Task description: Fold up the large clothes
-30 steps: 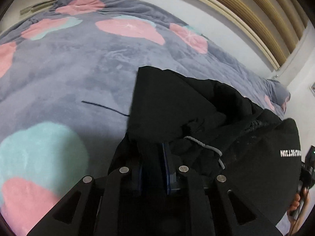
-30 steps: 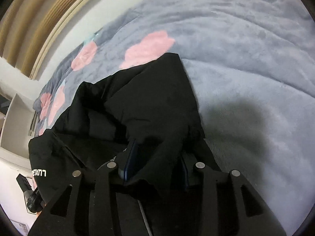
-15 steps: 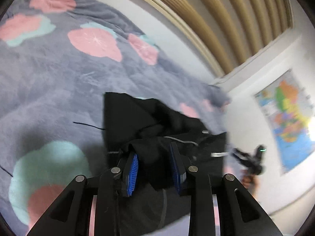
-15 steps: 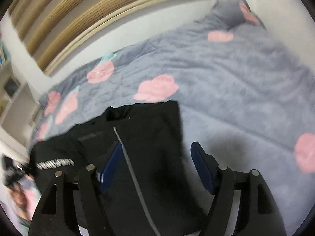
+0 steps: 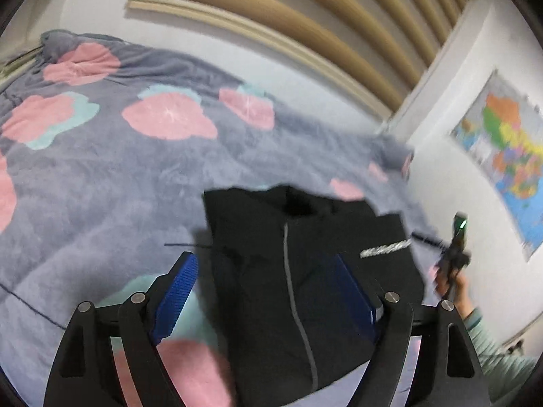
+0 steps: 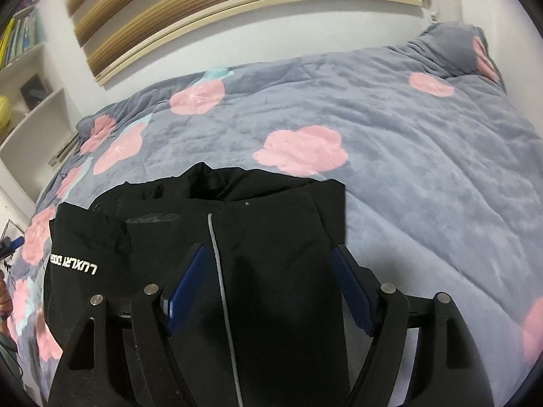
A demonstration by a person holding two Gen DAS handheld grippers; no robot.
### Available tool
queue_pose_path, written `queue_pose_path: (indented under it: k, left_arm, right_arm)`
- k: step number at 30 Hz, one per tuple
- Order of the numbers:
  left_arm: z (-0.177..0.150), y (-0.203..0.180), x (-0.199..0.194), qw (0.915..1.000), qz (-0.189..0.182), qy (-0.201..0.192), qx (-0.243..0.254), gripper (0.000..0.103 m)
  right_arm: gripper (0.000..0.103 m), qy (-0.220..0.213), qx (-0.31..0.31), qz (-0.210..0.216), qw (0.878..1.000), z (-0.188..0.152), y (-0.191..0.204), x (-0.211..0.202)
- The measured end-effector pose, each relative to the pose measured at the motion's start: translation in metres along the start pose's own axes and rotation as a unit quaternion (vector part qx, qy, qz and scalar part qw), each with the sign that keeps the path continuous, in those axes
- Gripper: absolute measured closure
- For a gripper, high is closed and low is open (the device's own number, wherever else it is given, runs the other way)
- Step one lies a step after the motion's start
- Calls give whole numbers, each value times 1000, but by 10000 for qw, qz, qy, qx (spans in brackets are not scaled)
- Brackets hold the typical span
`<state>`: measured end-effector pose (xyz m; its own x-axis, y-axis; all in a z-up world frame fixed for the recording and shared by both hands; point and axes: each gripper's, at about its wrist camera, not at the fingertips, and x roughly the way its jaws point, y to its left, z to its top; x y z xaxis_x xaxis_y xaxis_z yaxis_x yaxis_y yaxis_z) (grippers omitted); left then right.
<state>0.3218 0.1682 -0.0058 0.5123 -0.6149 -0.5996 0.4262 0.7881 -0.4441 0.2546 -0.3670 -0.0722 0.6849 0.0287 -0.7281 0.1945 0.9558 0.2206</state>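
Left gripper [image 5: 268, 291] jaws opening wide; right gripper [image 6: 271, 291] jaws apart; both tilted down, gripping nothing.

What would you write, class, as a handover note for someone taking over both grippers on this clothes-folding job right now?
Left gripper: jaws opening, nothing gripped; it hangs above the black jacket.
Right gripper: jaws open, empty, also above the jacket.
Jacket: lies released on the grey flowered blanket, folded into a compact bundle, zip line up, white lettering on the side panel.
Done: at least one fold is laid down.
Left: judge whether the bundle needs one more fold or some smoothing; the far edge looks uneven.
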Motion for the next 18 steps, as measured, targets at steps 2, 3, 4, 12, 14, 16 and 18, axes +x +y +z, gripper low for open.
queue_pose_path:
  k: [2,3,4,12,14,16,18]
  left_arm:
    - [-3,0,25,9997,-25,221,47,20]
    - [-4,1,39,9995,-48,317,34,20]
    - [-5,3,50,9993,-21,378,6,20]
    - [-6,23,108,9970,-133,626,-427,20]
    - [-5,23,111,9970,-165,571,-489,20]
    - [-5,18,111,9978,-178,490,-404,43]
    - [-6,9,113,9982,144,556,-159,91]
  right_arm:
    - [25,51,-45,9,10000,3,-2,8]
    - [25,66,-54,3,10000,5,-3,11]
    - [24,87,-68,8,9999,6,-6,15]
    - [17,751,54,513,9958,19,-24,66]
    - [17,938,280,714,9926,16,-28,76]
    - [31,842,160,641,9943,13,-24,71]
    - [66,688,-45,449,9966,10,-19,61]
